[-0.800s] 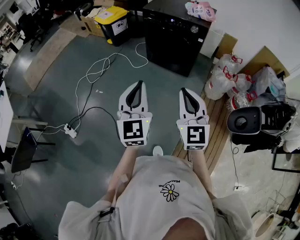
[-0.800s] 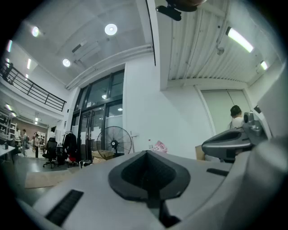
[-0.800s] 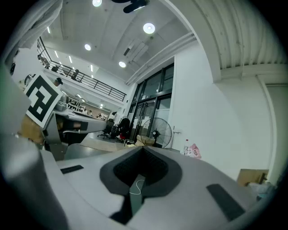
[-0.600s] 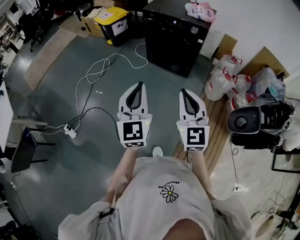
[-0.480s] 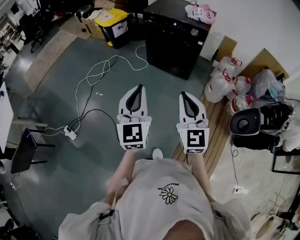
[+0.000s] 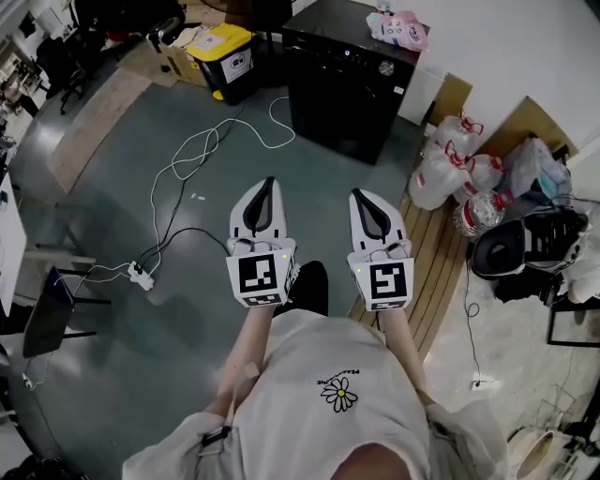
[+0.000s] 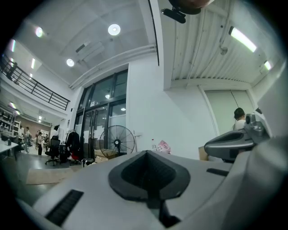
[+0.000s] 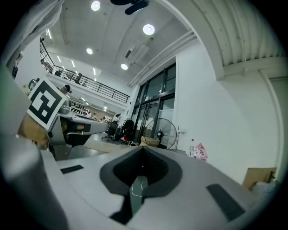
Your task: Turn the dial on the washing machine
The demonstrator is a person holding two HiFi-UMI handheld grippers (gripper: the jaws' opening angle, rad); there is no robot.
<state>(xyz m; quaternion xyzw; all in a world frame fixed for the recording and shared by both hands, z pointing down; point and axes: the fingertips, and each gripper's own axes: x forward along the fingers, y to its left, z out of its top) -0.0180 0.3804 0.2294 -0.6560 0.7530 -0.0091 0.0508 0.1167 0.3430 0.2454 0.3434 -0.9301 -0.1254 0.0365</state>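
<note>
The black washing machine [image 6: 349, 84] stands at the far end of the grey floor, against the white wall. Its round silver dial [image 6: 386, 67] sits on the top panel near the right corner. A pink packet [image 6: 399, 26] lies on the machine's top. My left gripper [image 6: 267, 184] and right gripper [image 6: 357, 196] are held side by side at mid-frame, pointing toward the machine and well short of it. Both are shut with nothing between the jaws. In the gripper views the left gripper [image 7: 146, 153] and right gripper [image 8: 142, 148] show closed tips against the wall and ceiling.
A black bin with a yellow lid [image 6: 226, 54] stands left of the machine. White cable [image 6: 201, 144] and a power strip [image 6: 142, 274] lie on the floor at left. Filled plastic bags [image 6: 452, 157], wooden boards [image 6: 433, 251] and a black appliance [image 6: 523, 249] crowd the right side.
The person has stepped toward the machine: a dark shoe now shows between the grippers, and the machine sits slightly nearer. Both grippers stay shut and side by side.
</note>
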